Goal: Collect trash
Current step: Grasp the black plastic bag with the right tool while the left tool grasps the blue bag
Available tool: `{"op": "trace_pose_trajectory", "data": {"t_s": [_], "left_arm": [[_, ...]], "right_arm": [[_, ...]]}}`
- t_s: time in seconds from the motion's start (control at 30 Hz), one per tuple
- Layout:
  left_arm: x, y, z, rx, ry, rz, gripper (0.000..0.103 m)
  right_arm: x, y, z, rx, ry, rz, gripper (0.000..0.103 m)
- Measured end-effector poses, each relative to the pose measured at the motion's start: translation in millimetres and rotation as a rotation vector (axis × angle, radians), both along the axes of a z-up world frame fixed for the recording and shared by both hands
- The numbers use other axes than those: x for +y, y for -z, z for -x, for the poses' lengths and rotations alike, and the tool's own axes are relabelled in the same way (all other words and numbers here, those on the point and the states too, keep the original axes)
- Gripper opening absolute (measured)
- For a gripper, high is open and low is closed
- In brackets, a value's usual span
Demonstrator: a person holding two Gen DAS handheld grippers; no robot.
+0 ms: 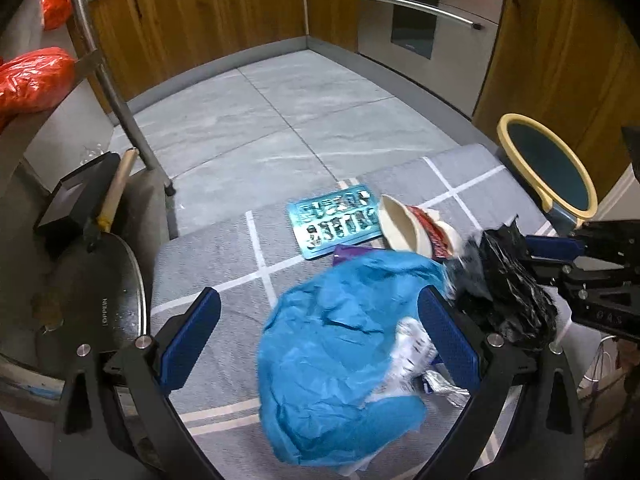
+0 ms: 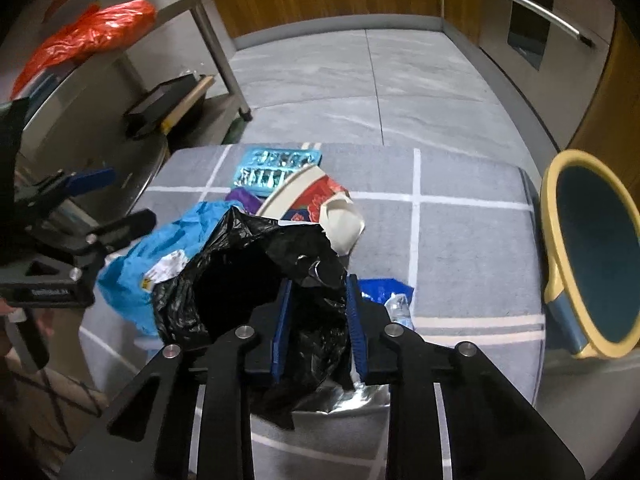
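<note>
A black trash bag [image 2: 256,276] stands open on a grey checked table [image 2: 460,240]. My right gripper [image 2: 318,316] is shut on the bag's near rim; it shows at the right of the left wrist view [image 1: 520,256], with the bag [image 1: 508,284]. My left gripper [image 1: 320,332] is open, its jaws on either side of a crumpled blue wrapper [image 1: 340,344], not touching it; it shows at the left of the right wrist view [image 2: 116,200]. Beyond lie a teal blister tray [image 1: 336,220], a crushed paper bowl [image 2: 316,204] and a purple wrapper [image 2: 244,200].
A yellow-rimmed bin [image 2: 592,256] stands right of the table. A blue packet and clear plastic [image 2: 388,296] lie by my right fingers. A metal rack with orange bags [image 1: 32,80], a black box [image 1: 72,200] and a pan lid [image 1: 100,292] is at left. Wooden cabinets and an oven [image 1: 424,12] lie beyond.
</note>
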State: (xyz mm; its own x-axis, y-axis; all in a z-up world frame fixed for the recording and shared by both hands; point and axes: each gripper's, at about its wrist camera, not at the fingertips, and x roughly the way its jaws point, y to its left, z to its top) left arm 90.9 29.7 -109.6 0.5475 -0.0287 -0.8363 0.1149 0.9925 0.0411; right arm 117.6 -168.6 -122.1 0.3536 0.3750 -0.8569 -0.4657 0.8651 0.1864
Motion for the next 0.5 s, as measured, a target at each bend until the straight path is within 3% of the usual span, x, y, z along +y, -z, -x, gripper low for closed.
{"op": "trace_pose_trajectory", "data": {"t_s": [0.17,0.23,0.4,0.5], "left_arm": [[-10.3,1.4,1.7,0.009,0.042,0.018,0.097],[-13.6,4.0,1.4,0.017,0.055,0.005,0.097],[-17.0,11.6,-1.5,0.036,0.052,-0.003,0.097],[-22.7,14.1,-2.7,0.035,0.069,0.005,0.09]], "right_arm": [[-10.6,-22.1,-5.1,-0.052,0.034,-0.043,0.024],[-15.8,-29.6,-7.1,-0.071,0.047,-0.053,0.003],[-27.6,-39.6,-12.3,-0.091,0.09,-0.062,0.002],[-35.9,-42.9,-17.0,-0.094,0.12,-0.081,0.002]]}}
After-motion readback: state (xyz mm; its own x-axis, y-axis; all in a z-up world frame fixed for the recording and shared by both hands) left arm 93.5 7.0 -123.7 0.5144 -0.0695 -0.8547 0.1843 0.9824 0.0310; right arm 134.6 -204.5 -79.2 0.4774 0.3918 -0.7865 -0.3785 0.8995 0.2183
